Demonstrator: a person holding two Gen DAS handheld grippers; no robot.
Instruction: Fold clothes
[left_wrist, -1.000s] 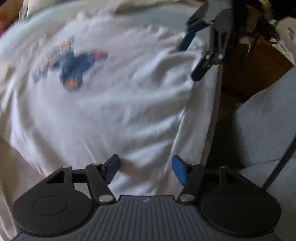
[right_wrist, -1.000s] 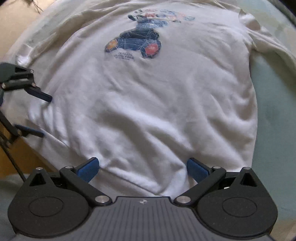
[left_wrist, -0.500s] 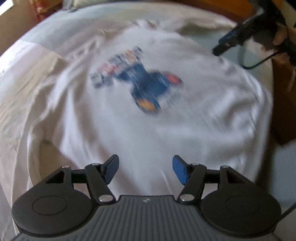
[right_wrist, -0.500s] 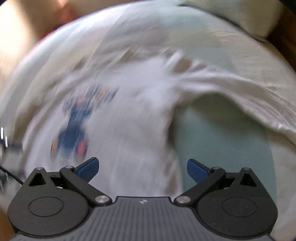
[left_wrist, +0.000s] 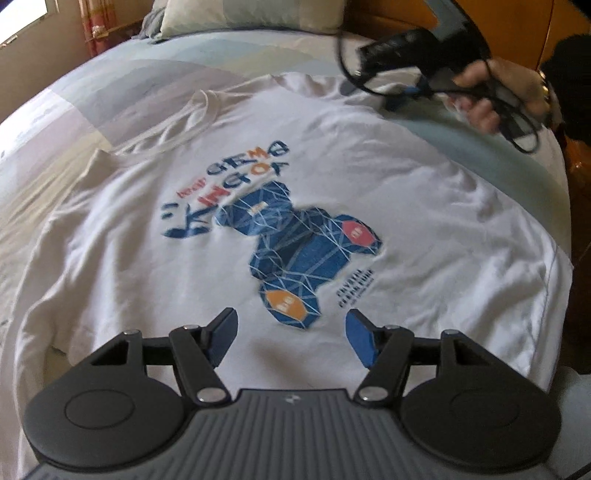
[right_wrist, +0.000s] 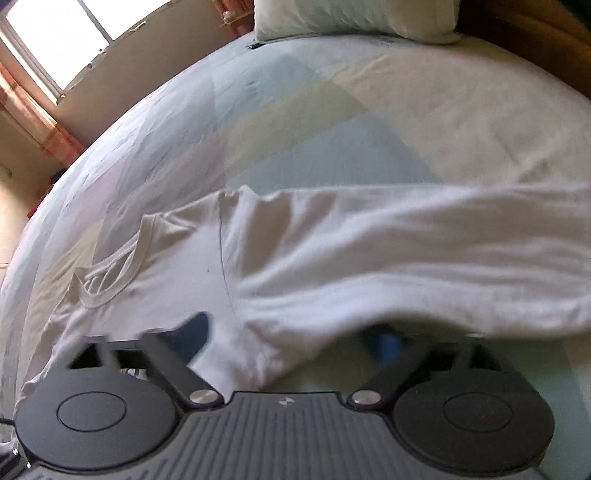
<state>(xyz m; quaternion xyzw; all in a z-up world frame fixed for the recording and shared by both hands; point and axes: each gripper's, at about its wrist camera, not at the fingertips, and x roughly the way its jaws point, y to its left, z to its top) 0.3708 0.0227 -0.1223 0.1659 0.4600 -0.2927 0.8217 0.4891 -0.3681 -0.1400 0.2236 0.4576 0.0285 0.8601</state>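
Note:
A white T-shirt (left_wrist: 166, 280) with a blue bear print (left_wrist: 295, 251) lies spread flat on the bed. My left gripper (left_wrist: 291, 339) hovers open over its lower front, just below the print, with nothing held. At the far side, a hand (left_wrist: 498, 92) holds my right gripper (left_wrist: 400, 98) at the shirt's far sleeve. In the right wrist view the sleeve (right_wrist: 406, 251) runs across to the right and the collar (right_wrist: 110, 273) lies at left. My right gripper (right_wrist: 291, 339) is closing, with the sleeve's underarm fabric between its blurred blue pads, which stand apart.
The bed cover (right_wrist: 295, 122) has pale blue and beige patches. A pillow (right_wrist: 351, 18) lies at the head of the bed, and a window (right_wrist: 48, 33) with a curtain is at left. Wooden furniture (left_wrist: 535, 33) stands beyond the bed's right edge.
Both grippers left the shirt's hem. My left view swung up over the print. My right gripper travelled to the sleeve, rolled, and its jaws narrowed around the fabric.

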